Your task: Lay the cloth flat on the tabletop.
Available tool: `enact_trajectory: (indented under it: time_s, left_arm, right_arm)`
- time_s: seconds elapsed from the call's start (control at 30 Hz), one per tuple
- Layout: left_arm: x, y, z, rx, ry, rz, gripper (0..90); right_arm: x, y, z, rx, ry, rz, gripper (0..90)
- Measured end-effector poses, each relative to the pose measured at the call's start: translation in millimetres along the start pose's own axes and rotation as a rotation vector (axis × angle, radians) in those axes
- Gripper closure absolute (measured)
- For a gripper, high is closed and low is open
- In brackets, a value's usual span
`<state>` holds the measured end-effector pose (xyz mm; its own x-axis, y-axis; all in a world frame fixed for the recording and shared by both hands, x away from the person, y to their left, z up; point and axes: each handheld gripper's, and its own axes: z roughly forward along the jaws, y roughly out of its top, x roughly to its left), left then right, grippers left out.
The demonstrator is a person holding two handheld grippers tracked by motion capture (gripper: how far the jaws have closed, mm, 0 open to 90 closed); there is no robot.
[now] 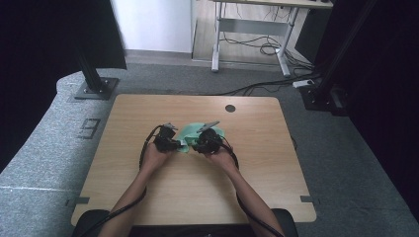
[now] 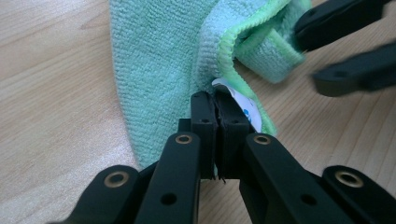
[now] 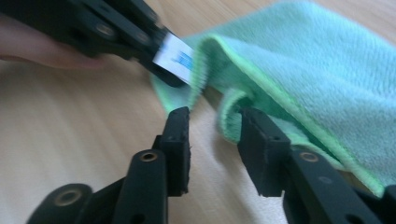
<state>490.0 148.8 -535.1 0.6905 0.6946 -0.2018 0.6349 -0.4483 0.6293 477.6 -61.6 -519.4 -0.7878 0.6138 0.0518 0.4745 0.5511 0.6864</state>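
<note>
A mint-green microfibre cloth (image 1: 190, 131) lies rumpled on the wooden table (image 1: 148, 113), between my two grippers. My left gripper (image 2: 216, 100) is shut on the cloth's near corner (image 2: 159, 60), where a white label (image 2: 240, 100) sticks out beside the pads. In the high view the left gripper (image 1: 179, 144) sits at the cloth's left edge and the right gripper (image 1: 194, 146) just beside it. My right gripper (image 3: 215, 116) has its jaws apart, and a folded hem of the cloth (image 3: 303, 60) lies at the tip of one jaw, unpressed. The label (image 3: 175, 58) shows beyond it.
A round cable hole (image 1: 230, 108) marks the table's far side. Beyond the table stand a black post on a base plate (image 1: 94, 89), a desk frame (image 1: 249, 39) and cables on the grey floor. The person's forearms come in from the near edge.
</note>
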Motion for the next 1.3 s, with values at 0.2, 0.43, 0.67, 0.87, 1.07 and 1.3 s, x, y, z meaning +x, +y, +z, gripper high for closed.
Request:
enact_trajectory:
  time_s: [0.2, 0.43, 0.67, 0.87, 1.07, 1.3]
  left_arm:
    - [1.0, -0.2, -0.3, -0.007, -0.01, -0.005, 87.2]
    - [3.2, 2.0, -11.4, -0.058, 0.013, -0.013, 87.7]
    - [8.9, 6.1, -32.4, -0.124, 0.023, -0.035, 87.8]
    - [14.5, 8.1, -55.6, -0.186, 0.038, -0.054, 87.8]
    - [19.6, 7.3, -79.9, -0.235, 0.046, -0.076, 87.8]
    - [32.9, -4.0, -99.2, -0.252, 0.044, -0.142, 87.7]
  right_arm:
    - [-2.6, -7.1, 11.0, 0.029, -0.016, 0.003, 82.9]
    - [-4.2, -14.7, 0.5, 0.02, -0.029, 0.013, 87.5]
    - [-11.8, -24.5, -31.6, -0.012, -0.043, 0.024, 87.7]
    - [-22.1, -36.1, -60.4, -0.04, -0.07, 0.045, 87.9]
    - [-34.2, -45.3, -95.4, -0.082, -0.112, 0.07, 87.9]
    - [-51.5, -44.3, -130.4, -0.146, -0.162, 0.119, 87.9]
